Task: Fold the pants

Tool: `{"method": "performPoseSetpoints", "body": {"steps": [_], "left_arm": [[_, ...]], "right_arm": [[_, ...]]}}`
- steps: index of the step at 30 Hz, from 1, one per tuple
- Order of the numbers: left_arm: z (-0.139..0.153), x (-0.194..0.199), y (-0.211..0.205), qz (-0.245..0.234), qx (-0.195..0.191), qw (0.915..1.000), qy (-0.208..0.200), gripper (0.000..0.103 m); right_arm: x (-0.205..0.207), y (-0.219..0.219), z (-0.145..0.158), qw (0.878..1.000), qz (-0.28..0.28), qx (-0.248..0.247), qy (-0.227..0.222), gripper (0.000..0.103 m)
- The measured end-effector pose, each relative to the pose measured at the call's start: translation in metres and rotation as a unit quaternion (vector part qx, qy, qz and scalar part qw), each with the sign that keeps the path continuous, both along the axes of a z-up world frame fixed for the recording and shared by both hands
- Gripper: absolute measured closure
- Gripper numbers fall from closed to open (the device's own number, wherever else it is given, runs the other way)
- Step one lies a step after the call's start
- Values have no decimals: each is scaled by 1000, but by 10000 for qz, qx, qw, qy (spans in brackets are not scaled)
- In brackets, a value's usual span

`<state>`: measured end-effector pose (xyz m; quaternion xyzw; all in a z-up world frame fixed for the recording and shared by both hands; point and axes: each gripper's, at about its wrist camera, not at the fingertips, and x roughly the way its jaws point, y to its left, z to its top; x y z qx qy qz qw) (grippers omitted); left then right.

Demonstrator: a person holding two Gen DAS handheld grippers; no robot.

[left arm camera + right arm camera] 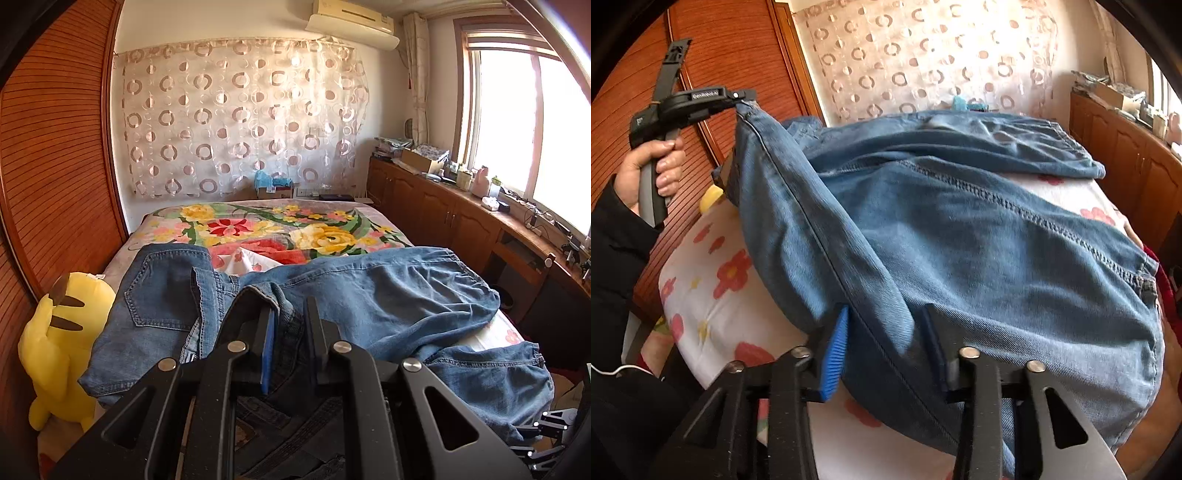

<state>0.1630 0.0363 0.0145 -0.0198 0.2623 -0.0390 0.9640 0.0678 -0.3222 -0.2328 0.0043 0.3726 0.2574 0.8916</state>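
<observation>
Blue denim pants [388, 295] lie across the bed [258, 225], waist at the left, legs running right. My left gripper [286, 314] is shut on a fold of the pants' fabric and holds it raised; in the right wrist view it [744, 101] lifts a denim edge high at the upper left. My right gripper [886, 332] has its jaws set apart around a denim fold [871, 295] near the bed's front edge; the blue pad [834, 354] shows beside the cloth. The pants [960, 229] drape over the bed [713, 288].
A yellow plush toy [62, 343] sits at the bed's left edge by the wooden wardrobe [55, 166]. A wooden cabinet run [443, 206] with clutter stands along the right under the window [524, 122]. A curtain [240, 118] hangs behind the bed.
</observation>
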Motion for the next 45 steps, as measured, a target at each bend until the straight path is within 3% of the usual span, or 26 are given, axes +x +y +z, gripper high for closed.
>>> {"method": "performPoseSetpoints", "body": {"steps": [1, 2, 3, 7, 18, 23, 29, 35, 39, 45], "left_arm": [[0, -1, 1, -6, -9, 10000, -10, 88], [1, -2, 2, -14, -20, 10000, -14, 88], [1, -2, 2, 7, -10, 10000, -27, 88], [4, -7, 10, 64, -102, 9999, -95, 88], [12, -2, 36, 108, -247, 9994, -229, 88], [1, 12, 52, 124, -333, 9994, -61, 88], [-31, 30, 58, 122, -356, 9987, 336, 87], [-34, 44, 55, 16, -281, 9986, 449, 87], [-28, 54, 55, -4, -221, 9989, 414, 87], [-7, 60, 59, 69, -238, 9996, 107, 87]], "right_arm": [[1, -1, 0, 10000, 18, 5, 8, 80], [2, 1, 2, 10000, 75, 19, 7, 97], [4, 5, 6, 9998, 197, -14, -16, 98], [16, 9, 28, 9979, 130, -450, -453, 99], [73, 12, 96, 9883, -60, -801, -1299, 99], [95, 30, 94, 9850, -12, -928, -1456, 99], [128, 50, 51, 9873, 140, -1120, -1121, 99], [146, 58, 39, 9891, 201, -1072, -992, 99], [168, 49, 54, 9896, 191, -1025, -991, 99], [169, 46, 83, 9866, 150, -890, -1359, 99]]}}
